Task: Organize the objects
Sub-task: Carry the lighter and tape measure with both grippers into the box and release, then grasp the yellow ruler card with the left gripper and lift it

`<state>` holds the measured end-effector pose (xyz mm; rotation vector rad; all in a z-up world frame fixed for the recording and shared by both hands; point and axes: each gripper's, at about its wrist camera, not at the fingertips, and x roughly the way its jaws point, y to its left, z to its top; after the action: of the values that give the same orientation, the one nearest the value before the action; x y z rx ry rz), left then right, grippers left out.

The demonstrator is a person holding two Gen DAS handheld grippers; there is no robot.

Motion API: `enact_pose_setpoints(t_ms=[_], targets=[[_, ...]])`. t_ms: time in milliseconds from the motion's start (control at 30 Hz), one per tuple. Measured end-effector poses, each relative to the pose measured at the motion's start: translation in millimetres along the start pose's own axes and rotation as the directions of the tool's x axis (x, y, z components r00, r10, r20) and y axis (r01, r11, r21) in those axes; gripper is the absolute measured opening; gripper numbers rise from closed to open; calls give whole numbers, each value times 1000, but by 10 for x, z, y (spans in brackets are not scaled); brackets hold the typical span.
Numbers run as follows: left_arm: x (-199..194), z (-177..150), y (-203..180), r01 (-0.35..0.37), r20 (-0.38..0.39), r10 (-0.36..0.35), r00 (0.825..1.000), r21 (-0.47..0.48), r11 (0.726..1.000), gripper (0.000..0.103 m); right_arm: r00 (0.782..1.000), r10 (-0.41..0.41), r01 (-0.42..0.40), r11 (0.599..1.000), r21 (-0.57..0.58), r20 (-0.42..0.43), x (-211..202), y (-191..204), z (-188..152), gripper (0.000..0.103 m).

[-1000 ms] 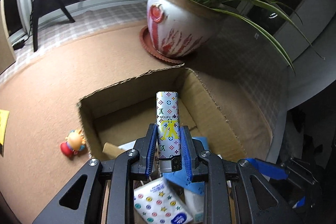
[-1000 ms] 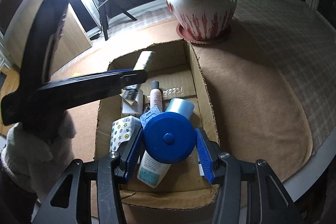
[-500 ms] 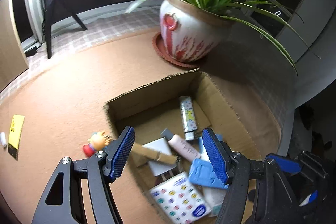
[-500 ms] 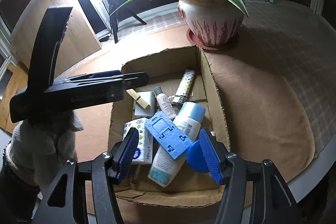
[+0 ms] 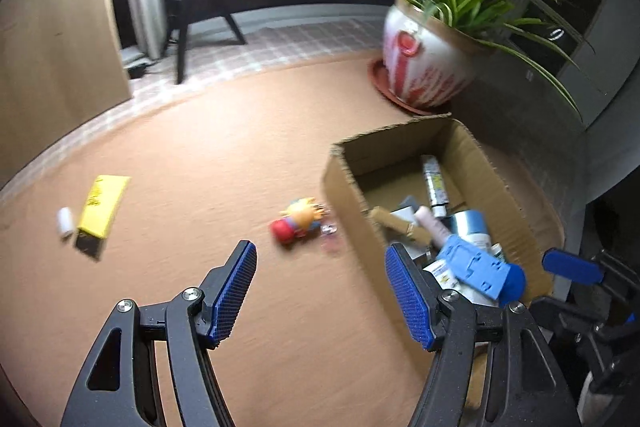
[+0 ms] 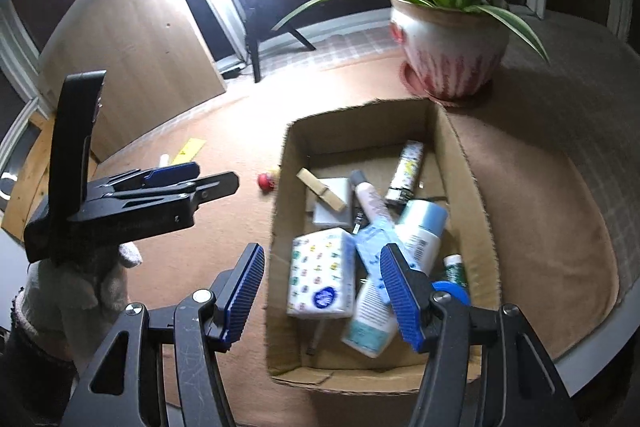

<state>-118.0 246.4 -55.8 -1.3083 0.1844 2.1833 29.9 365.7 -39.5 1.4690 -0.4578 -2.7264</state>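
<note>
Now the empty, released left gripper (image 5: 318,291) has the toy figure (image 5: 298,223) near at twelve o'clock, its long axis lying crosswise.

The small toy figure (image 5: 299,223) is blurred by motion, so its details are unclear. In the right wrist view the cardboard box (image 6: 280,219) wall hides most of it. The blue round lid (image 6: 452,291), at five o'clock in the box, is partly covered.

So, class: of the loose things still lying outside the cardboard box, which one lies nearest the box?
The small red-and-orange toy figure, right beside the cardboard box; the yellow card and white cylinder lie far off.
</note>
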Motion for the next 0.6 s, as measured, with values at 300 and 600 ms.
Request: enact_pose_setpoints(t_ms=[300,600], targets=[[-334,-149,357,-69,46,69,997,-19,997,71,1000,14,-14,999,-37,-2,62,360,25,57],[-232,-198,894,-85,-4,85,996,-78,993,71,1000,-2,1,999,-38,-21,128,500,-5,57]])
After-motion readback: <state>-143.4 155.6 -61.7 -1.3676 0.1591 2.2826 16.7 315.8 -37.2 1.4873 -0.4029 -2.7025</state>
